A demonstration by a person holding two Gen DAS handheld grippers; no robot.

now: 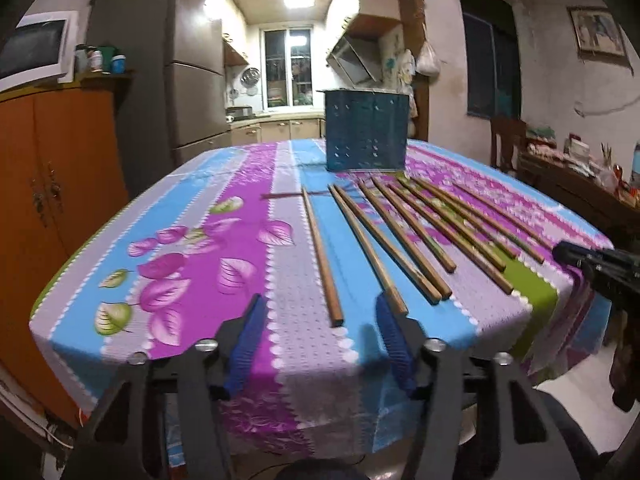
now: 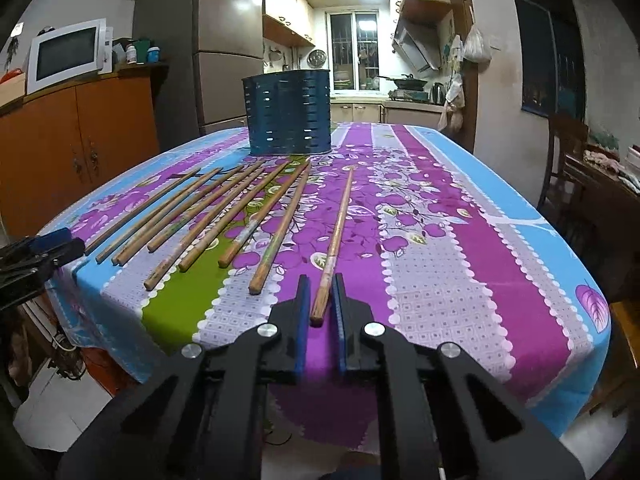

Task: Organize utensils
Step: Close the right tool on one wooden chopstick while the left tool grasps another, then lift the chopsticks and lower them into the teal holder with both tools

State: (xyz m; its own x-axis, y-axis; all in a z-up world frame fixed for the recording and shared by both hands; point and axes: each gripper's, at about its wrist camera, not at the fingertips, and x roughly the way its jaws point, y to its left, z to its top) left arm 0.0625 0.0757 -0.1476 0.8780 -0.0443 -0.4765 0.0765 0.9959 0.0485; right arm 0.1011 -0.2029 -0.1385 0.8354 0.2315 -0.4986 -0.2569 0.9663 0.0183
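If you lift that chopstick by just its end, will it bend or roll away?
The chopstick looks like thin, straight wood, so it probably stays stiff. Because the right tool pinches only its near end, the long far part may droop or swivel. If nudged on the tablecloth, it may roll a little, since it looks fairly round.

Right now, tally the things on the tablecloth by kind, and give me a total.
wooden chopsticks: 10
blue slotted utensil holder: 1
Total: 11
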